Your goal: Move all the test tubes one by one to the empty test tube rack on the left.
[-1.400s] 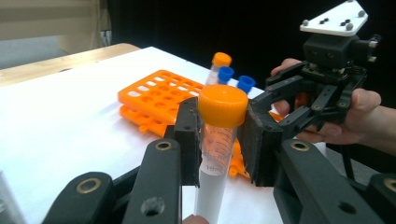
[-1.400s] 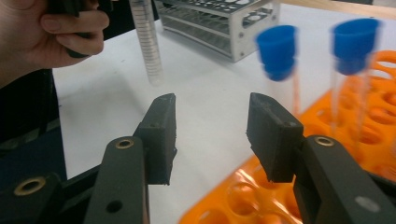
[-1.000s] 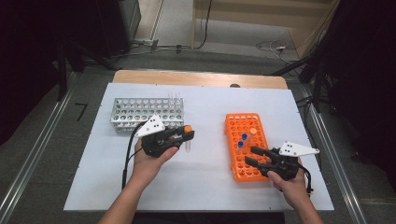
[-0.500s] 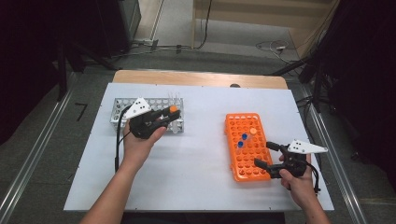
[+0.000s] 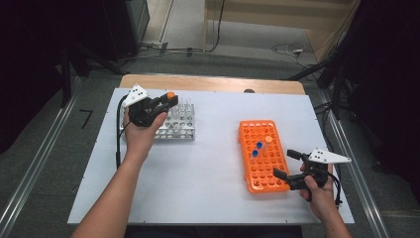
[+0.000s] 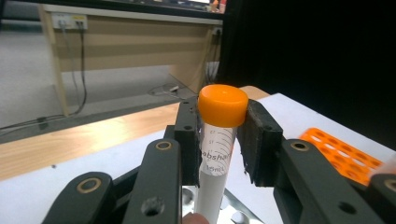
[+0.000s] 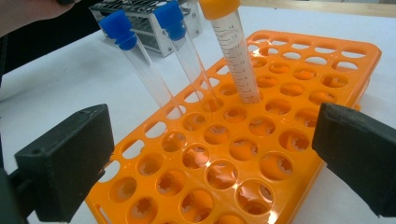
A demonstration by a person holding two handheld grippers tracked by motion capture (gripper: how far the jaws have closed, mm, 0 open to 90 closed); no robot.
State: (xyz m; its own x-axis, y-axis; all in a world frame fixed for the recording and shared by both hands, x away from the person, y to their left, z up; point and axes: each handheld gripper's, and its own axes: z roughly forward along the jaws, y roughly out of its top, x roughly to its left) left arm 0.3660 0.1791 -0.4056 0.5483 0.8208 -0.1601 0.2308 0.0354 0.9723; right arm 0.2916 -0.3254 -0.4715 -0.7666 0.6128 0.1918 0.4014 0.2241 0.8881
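My left gripper (image 5: 167, 101) hovers over the grey metal tube rack (image 5: 178, 130) at the table's back left. It is shut on a clear tube with an orange cap (image 6: 223, 103), gripped just below the cap between the pads of my left gripper (image 6: 219, 140). At the front right, my right gripper (image 5: 286, 163) stands open beside the near right corner of the orange rack (image 5: 247, 173); its jaws have just been opening and hold nothing. In the right gripper view my right gripper (image 7: 210, 163) spans that rack (image 7: 327, 46), where two blue-capped tubes (image 7: 119, 29) and an orange-capped tube (image 7: 233, 51) stand.
White tabletop (image 5: 208, 168) lies bare between the two racks. A wooden strip (image 5: 213, 83) runs along the table's far edge, with cables on the floor behind it. A black cable (image 5: 118, 134) trails from my left gripper. Metal rails flank the table.
My left hand carried the orange-capped tube from the table's middle back and left to above the metal rack. My right gripper's jaws spread wide beside the orange rack.
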